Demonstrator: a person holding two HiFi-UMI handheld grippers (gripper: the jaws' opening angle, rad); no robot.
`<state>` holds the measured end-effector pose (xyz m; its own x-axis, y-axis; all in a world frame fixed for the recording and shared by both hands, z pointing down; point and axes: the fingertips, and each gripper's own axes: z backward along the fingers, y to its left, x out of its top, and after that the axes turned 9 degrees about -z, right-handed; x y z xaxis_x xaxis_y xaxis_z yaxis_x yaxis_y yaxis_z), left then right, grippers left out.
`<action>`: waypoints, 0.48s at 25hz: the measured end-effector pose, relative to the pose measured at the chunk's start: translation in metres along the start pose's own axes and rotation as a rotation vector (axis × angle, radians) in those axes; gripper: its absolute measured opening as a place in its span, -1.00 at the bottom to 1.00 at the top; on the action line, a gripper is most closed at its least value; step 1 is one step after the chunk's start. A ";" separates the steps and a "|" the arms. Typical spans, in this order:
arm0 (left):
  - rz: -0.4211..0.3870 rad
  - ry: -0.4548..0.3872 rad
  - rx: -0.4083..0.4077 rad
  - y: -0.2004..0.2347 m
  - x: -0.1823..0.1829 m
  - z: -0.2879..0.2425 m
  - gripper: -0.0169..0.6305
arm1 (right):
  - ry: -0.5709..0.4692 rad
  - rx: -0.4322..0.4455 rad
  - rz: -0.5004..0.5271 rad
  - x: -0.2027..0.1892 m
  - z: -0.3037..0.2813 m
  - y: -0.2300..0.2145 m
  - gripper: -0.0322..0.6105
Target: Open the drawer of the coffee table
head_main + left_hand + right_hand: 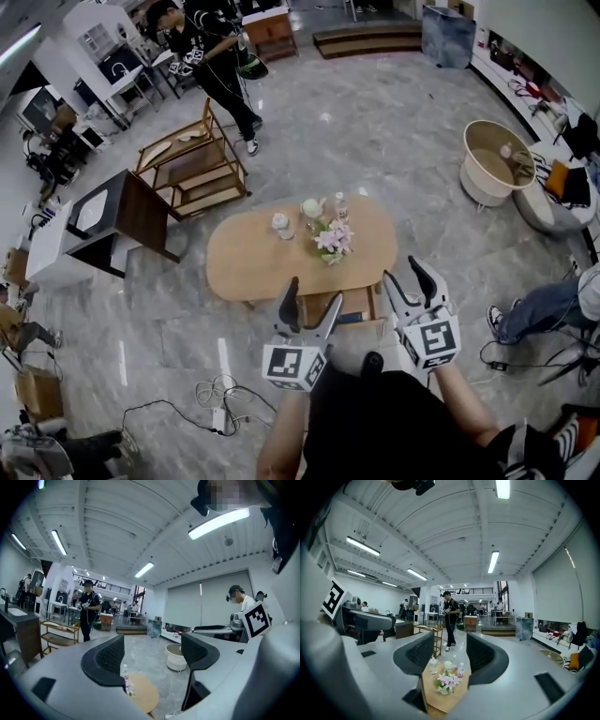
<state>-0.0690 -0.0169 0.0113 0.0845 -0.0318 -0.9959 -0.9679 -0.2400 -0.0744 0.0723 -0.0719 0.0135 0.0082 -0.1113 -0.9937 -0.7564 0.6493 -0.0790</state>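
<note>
drawer partly behind left gripper, person at right cut off by frame edge, bottle label too small to read

A bunch of pink flowers stands just beside a small water bottle, a glass and a pale round pot. On the grey marble floor, a wooden trolley sits near a dark cabinet. A person in black stands beyond the trolley. A round white tub sits far right, and cables trail across the near floor.
</note>
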 end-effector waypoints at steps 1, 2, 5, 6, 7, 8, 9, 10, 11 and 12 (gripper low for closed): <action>-0.006 -0.017 0.004 -0.001 0.010 0.003 0.25 | -0.011 0.006 0.004 0.007 0.003 0.001 -0.31; -0.010 -0.033 0.010 -0.001 0.019 0.006 0.23 | -0.022 0.009 0.008 0.014 0.006 0.001 -0.31; -0.023 -0.063 0.043 0.000 0.035 0.016 0.10 | -0.045 0.010 0.014 0.028 0.014 0.000 -0.31; -0.023 -0.070 0.054 0.001 0.038 0.019 0.04 | -0.049 0.010 0.016 0.030 0.017 -0.001 -0.31; -0.019 -0.078 0.065 0.001 0.040 0.022 0.00 | -0.053 0.012 0.017 0.032 0.020 -0.001 -0.34; -0.014 -0.086 0.073 0.002 0.041 0.025 -0.06 | -0.056 0.014 0.018 0.034 0.024 -0.001 -0.37; -0.012 -0.093 0.081 0.001 0.043 0.028 -0.14 | -0.058 0.016 0.018 0.035 0.027 -0.002 -0.44; -0.014 -0.097 0.087 0.001 0.044 0.030 -0.19 | -0.060 0.016 0.016 0.036 0.031 -0.003 -0.51; -0.021 -0.098 0.092 0.000 0.045 0.032 -0.23 | -0.064 0.016 0.012 0.037 0.033 -0.004 -0.55; -0.028 -0.099 0.095 0.000 0.047 0.033 -0.30 | -0.070 0.016 0.007 0.038 0.036 -0.004 -0.64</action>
<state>-0.0724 0.0133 -0.0374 0.0926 0.0708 -0.9932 -0.9840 -0.1462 -0.1022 0.0993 -0.0521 -0.0268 0.0493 -0.0544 -0.9973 -0.7458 0.6622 -0.0730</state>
